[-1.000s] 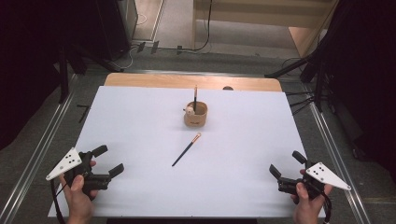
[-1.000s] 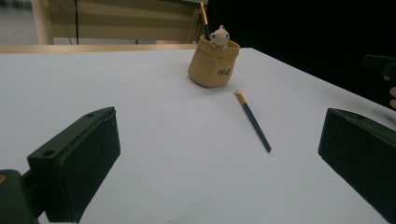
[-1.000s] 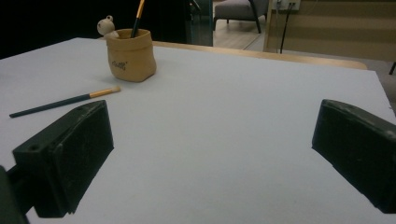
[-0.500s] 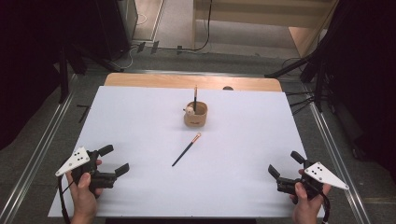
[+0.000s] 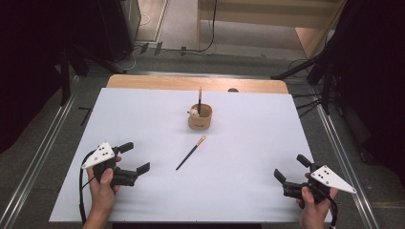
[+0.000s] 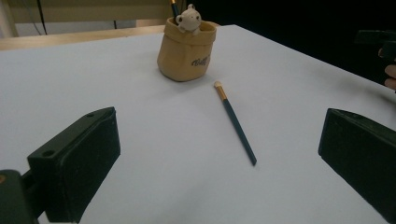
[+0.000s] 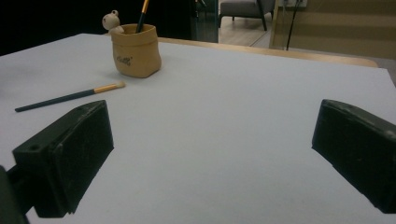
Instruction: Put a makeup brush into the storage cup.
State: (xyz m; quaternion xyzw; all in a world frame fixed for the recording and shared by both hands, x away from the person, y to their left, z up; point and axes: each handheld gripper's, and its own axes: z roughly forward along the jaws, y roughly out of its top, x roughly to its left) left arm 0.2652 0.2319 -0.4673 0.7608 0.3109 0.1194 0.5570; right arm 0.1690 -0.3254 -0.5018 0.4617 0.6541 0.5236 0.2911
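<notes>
Fingers on my left gripper are gaping wide, like the right gripper's. I'm aiming at the brush lying mid-table, near the pouch; I'm planning a low, square approach across its handle.

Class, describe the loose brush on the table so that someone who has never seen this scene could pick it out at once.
Start at the white table, then find the tan pot near its far middle. Just in front of it lies the brush, flat and alone. Unlike the other brush standing upright in the pot, it has a dark handle and a pale tip.
</notes>
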